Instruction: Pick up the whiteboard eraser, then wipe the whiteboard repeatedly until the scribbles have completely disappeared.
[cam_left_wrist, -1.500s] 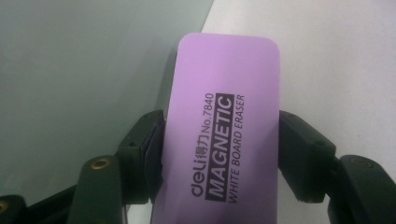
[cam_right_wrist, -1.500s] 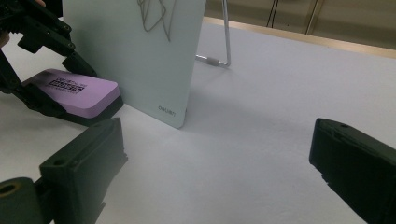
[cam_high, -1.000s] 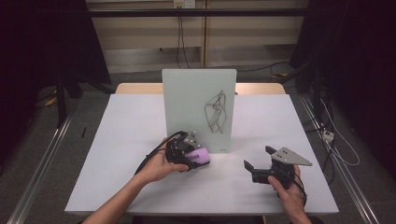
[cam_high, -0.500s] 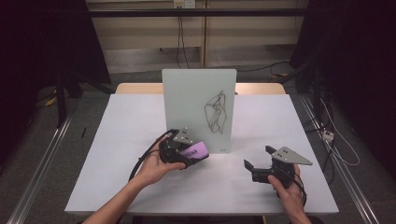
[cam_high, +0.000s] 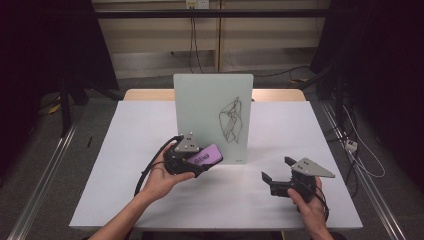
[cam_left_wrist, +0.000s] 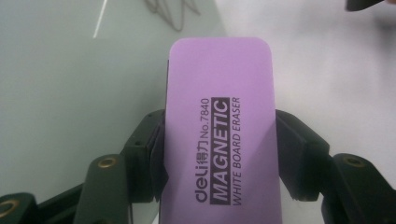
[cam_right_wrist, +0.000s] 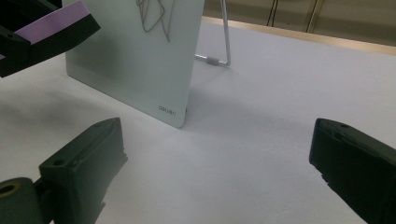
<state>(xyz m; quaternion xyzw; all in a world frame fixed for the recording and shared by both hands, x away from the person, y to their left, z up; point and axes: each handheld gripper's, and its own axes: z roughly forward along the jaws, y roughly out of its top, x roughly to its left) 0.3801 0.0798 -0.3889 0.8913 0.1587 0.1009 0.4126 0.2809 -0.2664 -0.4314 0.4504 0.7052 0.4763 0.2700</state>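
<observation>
High view: left hand (cam_high: 162, 176) raised (eraser (cam_high: 206, 155) clamped)

I see the eraser (cam_high: 206, 155) as a flat purple block with rounded corners over a black base, its printed face reading "MAGNETIC WHITE BOARD ERASER" turned up. It sits clamped by its long sides in my left gripper (cam_high: 200, 161), lifted off the table and tilted, just in front of the whiteboard (cam_high: 200, 105). That board is a pale glassy panel standing near upright on a wire stand, with a black scribble (cam_high: 231, 120) on its right half
</observation>
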